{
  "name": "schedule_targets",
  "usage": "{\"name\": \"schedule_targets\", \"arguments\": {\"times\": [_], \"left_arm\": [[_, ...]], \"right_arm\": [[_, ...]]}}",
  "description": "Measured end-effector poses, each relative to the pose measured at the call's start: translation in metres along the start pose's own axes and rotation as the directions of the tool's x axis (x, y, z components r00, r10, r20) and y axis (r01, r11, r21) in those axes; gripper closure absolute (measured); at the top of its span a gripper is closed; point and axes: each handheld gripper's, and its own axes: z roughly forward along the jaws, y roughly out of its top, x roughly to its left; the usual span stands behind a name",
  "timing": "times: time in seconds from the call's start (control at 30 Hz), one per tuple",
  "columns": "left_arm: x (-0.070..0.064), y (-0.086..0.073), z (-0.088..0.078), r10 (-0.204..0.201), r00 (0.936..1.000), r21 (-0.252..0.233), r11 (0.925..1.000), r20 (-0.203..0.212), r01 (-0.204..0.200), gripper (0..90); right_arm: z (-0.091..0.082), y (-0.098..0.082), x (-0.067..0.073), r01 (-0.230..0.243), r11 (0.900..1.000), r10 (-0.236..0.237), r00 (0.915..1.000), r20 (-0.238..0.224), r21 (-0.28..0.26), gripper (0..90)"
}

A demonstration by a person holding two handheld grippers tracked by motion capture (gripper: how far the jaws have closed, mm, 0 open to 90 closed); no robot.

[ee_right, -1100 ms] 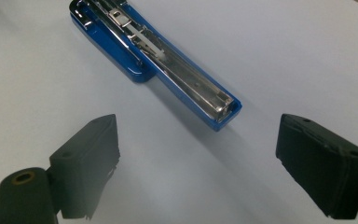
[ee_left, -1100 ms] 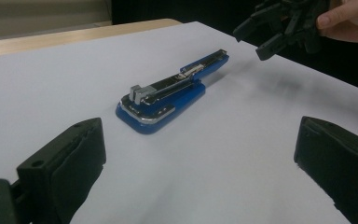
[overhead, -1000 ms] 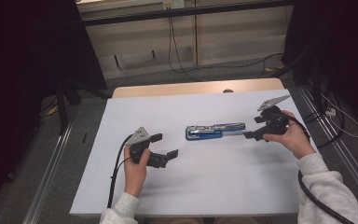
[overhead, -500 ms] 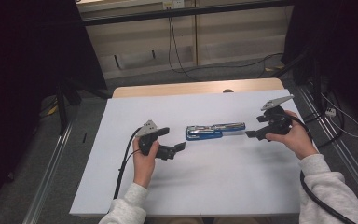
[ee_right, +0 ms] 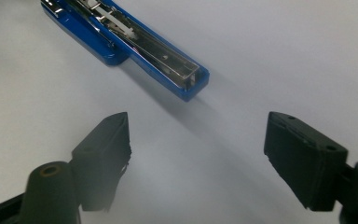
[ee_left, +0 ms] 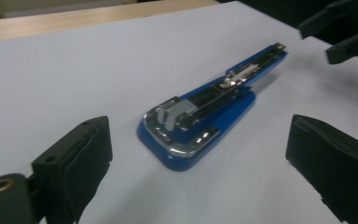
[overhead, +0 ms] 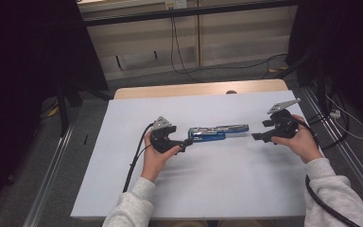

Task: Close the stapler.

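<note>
Stapler (overhead: 217, 133) mid-sheet, open room all around

A white sheet (overhead: 217, 189) covers most of a pale wooden table (overhead: 198, 89), beyond which a beige panelled wall (overhead: 194, 38) stands with black cables (overhead: 179, 56) trailing down it onto grey floor (overhead: 137, 80) (dark curtains flank the table on both sides).

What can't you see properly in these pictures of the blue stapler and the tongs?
- Stapler, high view: too small to tell if staples are loaded.
- Stapler's wide end, right gripper view: cut off by the top edge.
- Right tongs, left gripper view: cut off at the corner.
- Left tongs, high view: the gap to the stapler is unclear.
</note>
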Motion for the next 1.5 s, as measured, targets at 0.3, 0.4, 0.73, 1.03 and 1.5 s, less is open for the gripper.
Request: {"name": "schedule_targets", "arguments": {"times": [0.3,0.4,0.73,1.03,1.5], "left_arm": [[0.006,-0.001,0.008,0.019,0.9967,0.034,0.9993,-0.079,-0.017,48.8],[0.008,-0.003,0.01,-0.008,0.9956,0.057,0.9983,-0.093,0.014,61.8],[0.012,-0.004,0.025,-0.022,0.9927,0.146,0.9885,-0.119,0.039,88.8],[0.01,-0.008,0.033,-0.015,0.9944,0.18,0.983,-0.105,0.034,90.0],[0.009,-0.008,0.036,-0.016,0.9945,0.184,0.9824,-0.103,0.034,90.0]], "right_arm": [[0.0,-0.005,0.0,-0.017,0.999,0.016,0.9996,0.023,0.037,55.3],[0.003,-0.004,0.002,0.004,0.999,-0.006,0.9996,0.026,0.052,69.3],[0.016,-0.003,0.008,-0.002,0.998,-0.002,0.9987,0.051,0.063,90.0],[0.031,-0.001,0.008,-0.001,0.997,-0.004,0.9978,0.066,0.076,90.0],[0.039,0.003,0.008,-0.007,0.998,0.003,0.9983,0.059,0.068,90.0]]}}
